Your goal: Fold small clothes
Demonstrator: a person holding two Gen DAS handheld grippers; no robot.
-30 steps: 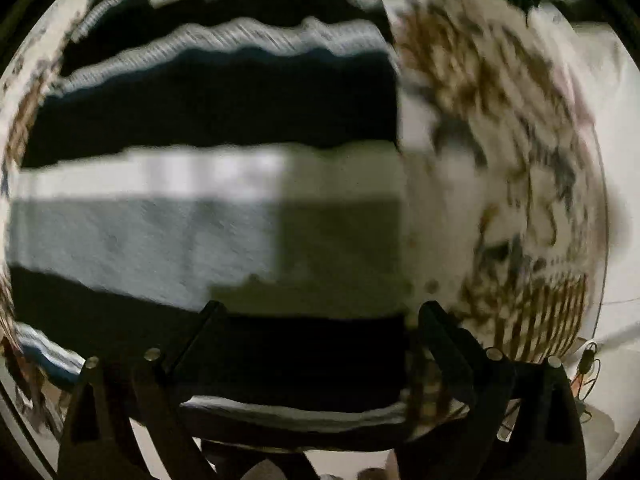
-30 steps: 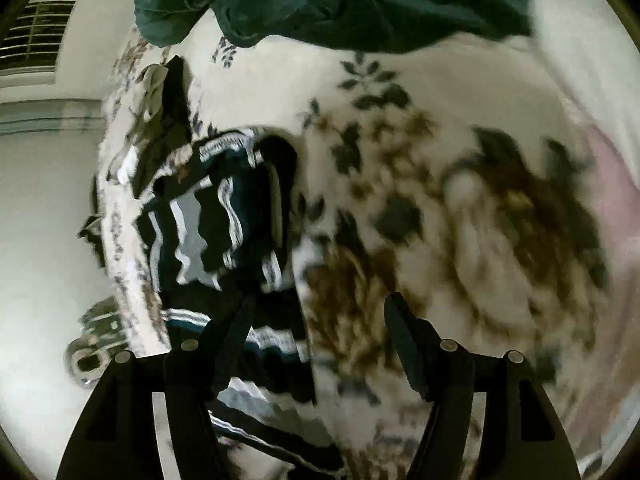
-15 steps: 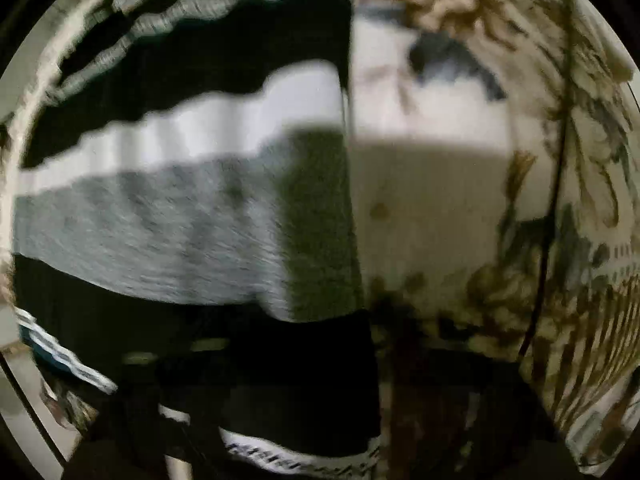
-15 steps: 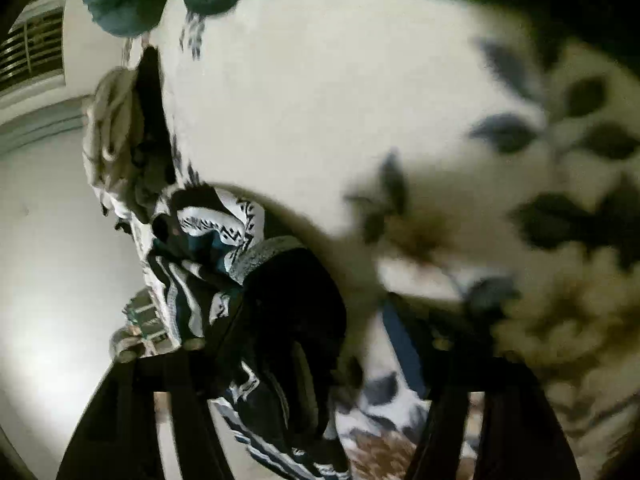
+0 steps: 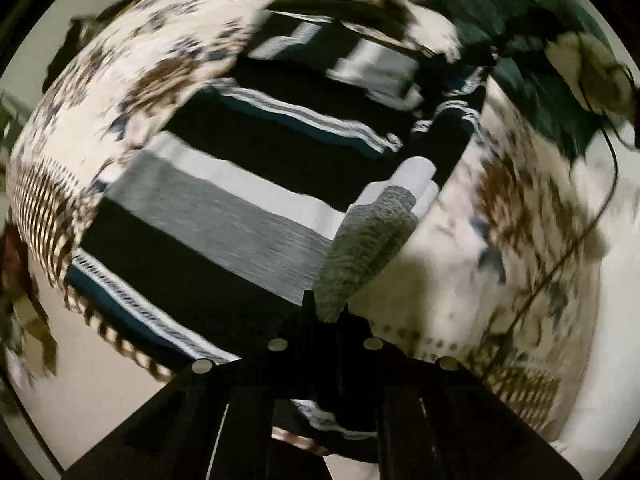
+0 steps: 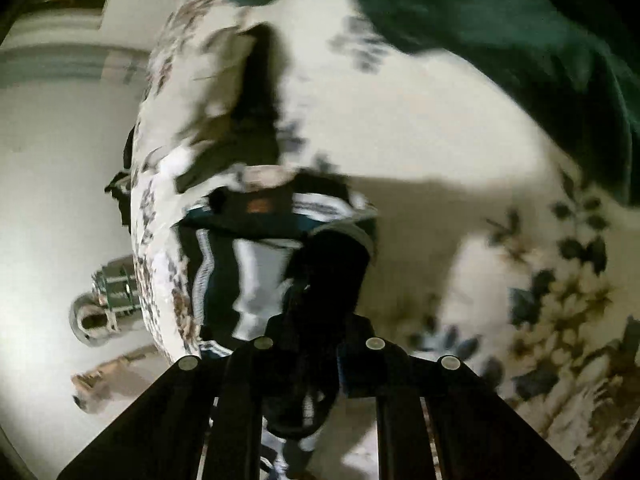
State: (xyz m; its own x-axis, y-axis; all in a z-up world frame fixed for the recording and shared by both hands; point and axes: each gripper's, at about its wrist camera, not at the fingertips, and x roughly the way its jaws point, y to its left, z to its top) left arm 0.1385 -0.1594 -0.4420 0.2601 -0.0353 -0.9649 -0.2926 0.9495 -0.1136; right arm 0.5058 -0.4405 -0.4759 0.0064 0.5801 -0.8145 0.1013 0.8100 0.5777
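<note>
The left gripper (image 5: 326, 312) is clamped on a grey-and-white edge of the sweater (image 5: 248, 184), which spreads away from it across the floral bed (image 5: 520, 240). The right gripper (image 6: 316, 320) pinches a dark fold of the same sweater (image 6: 256, 276) near the bed's edge. It is black with grey, white and teal stripes, partly bunched. A green garment (image 6: 500, 28) lies beyond.
</note>
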